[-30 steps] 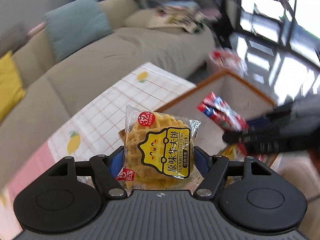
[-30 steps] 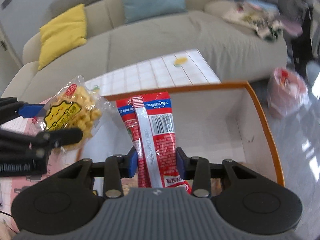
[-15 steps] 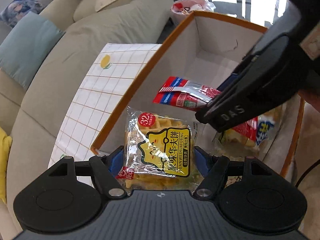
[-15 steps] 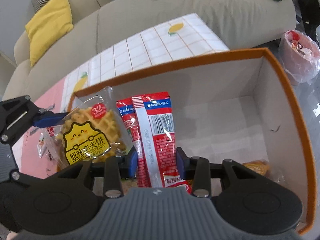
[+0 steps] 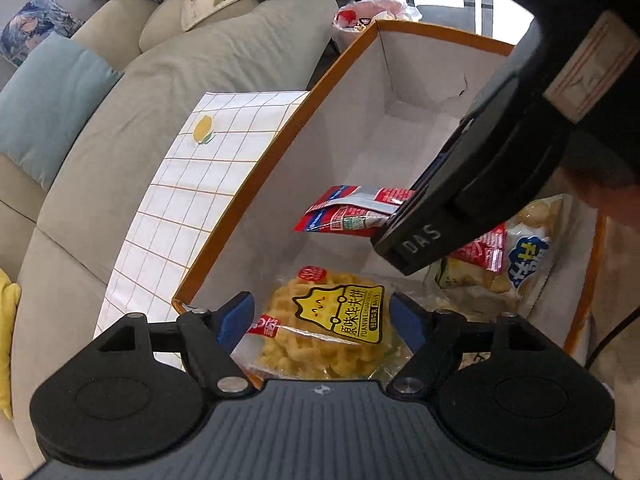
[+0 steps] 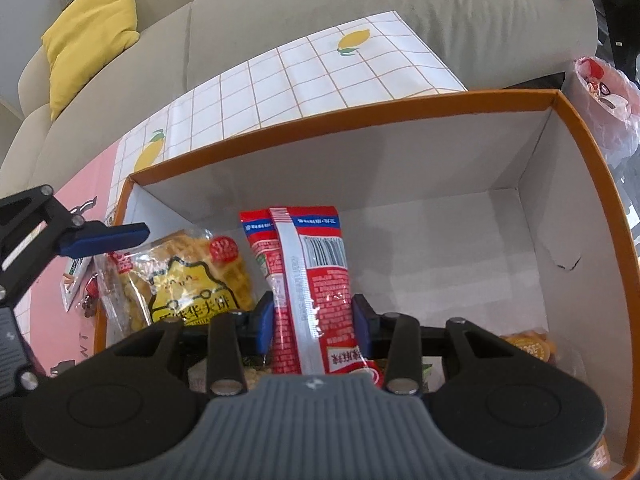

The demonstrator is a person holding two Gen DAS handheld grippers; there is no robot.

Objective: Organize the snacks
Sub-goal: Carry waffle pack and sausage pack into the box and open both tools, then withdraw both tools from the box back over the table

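Observation:
A yellow waffle packet (image 5: 332, 324) lies inside the orange-rimmed white box (image 5: 280, 148), in its near left corner. My left gripper (image 5: 323, 318) is open just above it, its blue pads apart from the wrapper. The packet also shows in the right wrist view (image 6: 188, 280), resting in the box (image 6: 520, 240). My right gripper (image 6: 314, 316) is shut on a red snack packet (image 6: 308, 272) and holds it upright inside the box. That red packet (image 5: 352, 216) shows in the left wrist view, with the right gripper's body (image 5: 500, 168) above it.
Other snack bags (image 5: 516, 256) lie on the box floor at the right. The box stands on a table with a lemon-print cloth (image 6: 304, 80) and a pink mat (image 6: 80, 208). A grey sofa (image 6: 360, 12) is behind. A plastic bag (image 6: 604, 100) sits beyond the box.
My left gripper has opened and let go of the waffle packet, which now lies in the box. The right gripper has lowered the red packet deeper into the box.

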